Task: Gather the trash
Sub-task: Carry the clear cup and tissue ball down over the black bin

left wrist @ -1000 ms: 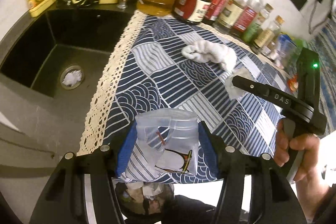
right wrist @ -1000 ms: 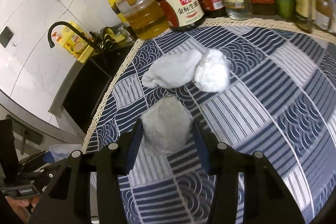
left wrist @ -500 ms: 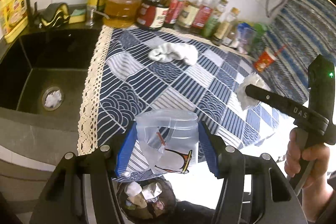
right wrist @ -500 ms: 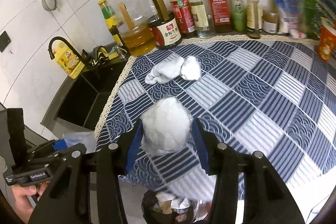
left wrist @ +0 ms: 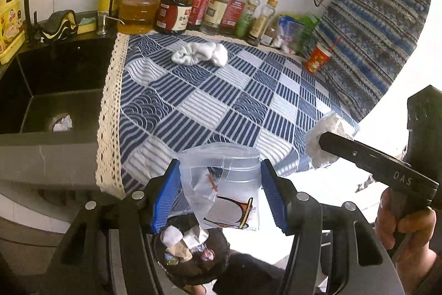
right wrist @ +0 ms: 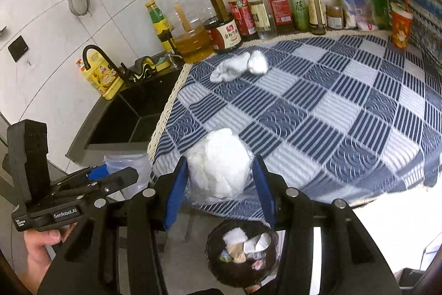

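Two hand-held grippers are each pinching a piece of trash out past the front edge of the surface (left wrist: 193, 101), which is covered with a blue-and-white patterned cloth. The left hand-held gripper (left wrist: 219, 192) has its blue pads pressed against the sides of a clear plastic bag (left wrist: 223, 184) with a printed label. The right hand-held gripper (right wrist: 219, 184) is squeezed onto a white crumpled wad (right wrist: 219, 165) wrapped in thin plastic. Below both, on the floor, sits a dark trash bin (right wrist: 243, 256) already holding scraps of paper and wrappers; the bag hangs just above its rim in the left view, and the wad is above and slightly left of it in the right view. Farther back on the cloth lies a white rag (left wrist: 200, 54), close to a row of bottles (left wrist: 221, 7) along the wall. A black sink (left wrist: 55, 85) lies to the left.
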### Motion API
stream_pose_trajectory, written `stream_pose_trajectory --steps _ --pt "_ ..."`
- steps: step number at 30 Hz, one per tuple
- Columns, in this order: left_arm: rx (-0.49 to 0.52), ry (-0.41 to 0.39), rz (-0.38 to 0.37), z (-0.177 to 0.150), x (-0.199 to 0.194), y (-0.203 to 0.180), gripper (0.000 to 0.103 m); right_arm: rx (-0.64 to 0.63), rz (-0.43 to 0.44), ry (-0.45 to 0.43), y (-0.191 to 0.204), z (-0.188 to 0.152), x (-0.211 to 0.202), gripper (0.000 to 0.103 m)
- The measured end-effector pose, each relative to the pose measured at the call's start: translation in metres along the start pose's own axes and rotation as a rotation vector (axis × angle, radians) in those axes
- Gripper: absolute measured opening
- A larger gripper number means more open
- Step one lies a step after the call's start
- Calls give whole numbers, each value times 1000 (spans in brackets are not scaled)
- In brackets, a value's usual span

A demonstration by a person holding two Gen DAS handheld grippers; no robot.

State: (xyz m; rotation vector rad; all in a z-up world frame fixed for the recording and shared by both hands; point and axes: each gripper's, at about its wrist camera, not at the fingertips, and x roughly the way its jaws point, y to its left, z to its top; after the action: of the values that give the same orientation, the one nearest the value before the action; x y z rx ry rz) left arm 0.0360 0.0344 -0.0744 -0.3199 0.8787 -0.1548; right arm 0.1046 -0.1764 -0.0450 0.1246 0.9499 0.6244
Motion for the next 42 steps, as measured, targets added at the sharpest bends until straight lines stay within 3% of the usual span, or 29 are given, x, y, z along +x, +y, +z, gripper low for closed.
stream_pose_trajectory --steps 14,32,42 --pt "-50 91 4 -46 18 14 57 31 18 137 0 -58 37 48" --pt "-205 386 35 -132 100 55 57 115 22 408 -39 -124 106 48" --pt "-222 514 45 -165 137 69 57 143 4 523 -50 -163 134 48"
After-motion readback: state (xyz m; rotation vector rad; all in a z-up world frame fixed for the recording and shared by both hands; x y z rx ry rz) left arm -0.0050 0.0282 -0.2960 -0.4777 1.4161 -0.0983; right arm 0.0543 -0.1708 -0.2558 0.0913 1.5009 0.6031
